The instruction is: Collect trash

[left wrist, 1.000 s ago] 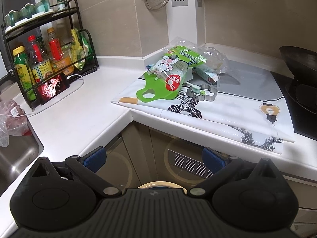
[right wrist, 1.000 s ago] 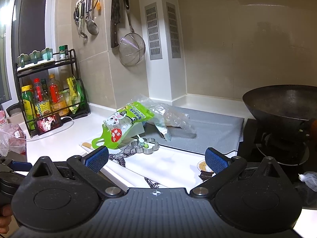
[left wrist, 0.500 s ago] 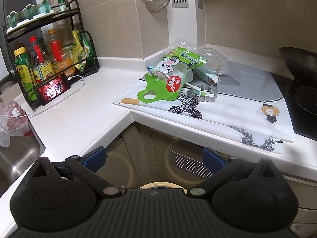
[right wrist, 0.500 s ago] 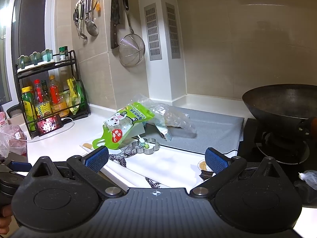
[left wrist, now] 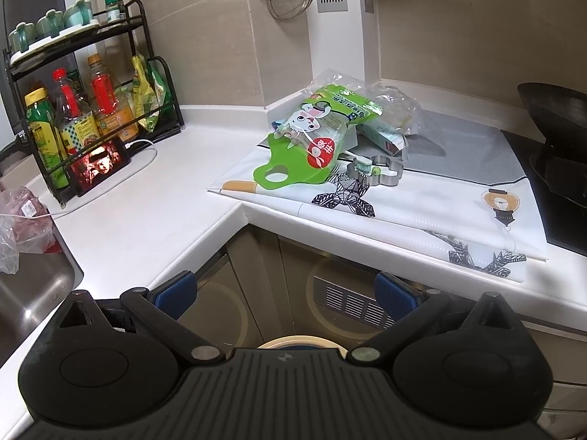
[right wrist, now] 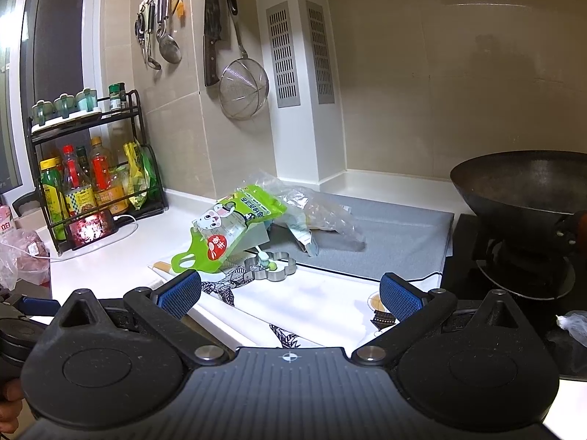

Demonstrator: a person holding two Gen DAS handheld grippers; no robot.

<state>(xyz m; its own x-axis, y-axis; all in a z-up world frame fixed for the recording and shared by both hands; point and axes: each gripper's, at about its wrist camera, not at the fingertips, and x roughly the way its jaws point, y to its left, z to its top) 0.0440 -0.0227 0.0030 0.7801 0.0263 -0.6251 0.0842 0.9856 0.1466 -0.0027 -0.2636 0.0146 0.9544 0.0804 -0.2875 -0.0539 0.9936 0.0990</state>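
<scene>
Countertop (left wrist: 154, 201): green wrapper (right wrist: 227, 233) well ahead; both tools (left wrist: 284, 295) (right wrist: 290, 295) spread, empty.

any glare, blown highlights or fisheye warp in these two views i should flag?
Left wrist: strong barrel warp, the counter edge bows; the lit phone screen blooms red; the rest is evenly lit and sharp. Right wrist: the white mat is blown out below the metal mould; a soft glare band on the wall tile; the wok interior is dark.

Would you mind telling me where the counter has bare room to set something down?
Free: white counter between the condiment rack and green package; printed mat before the wok. Crowded: the wrapper pile.
</scene>
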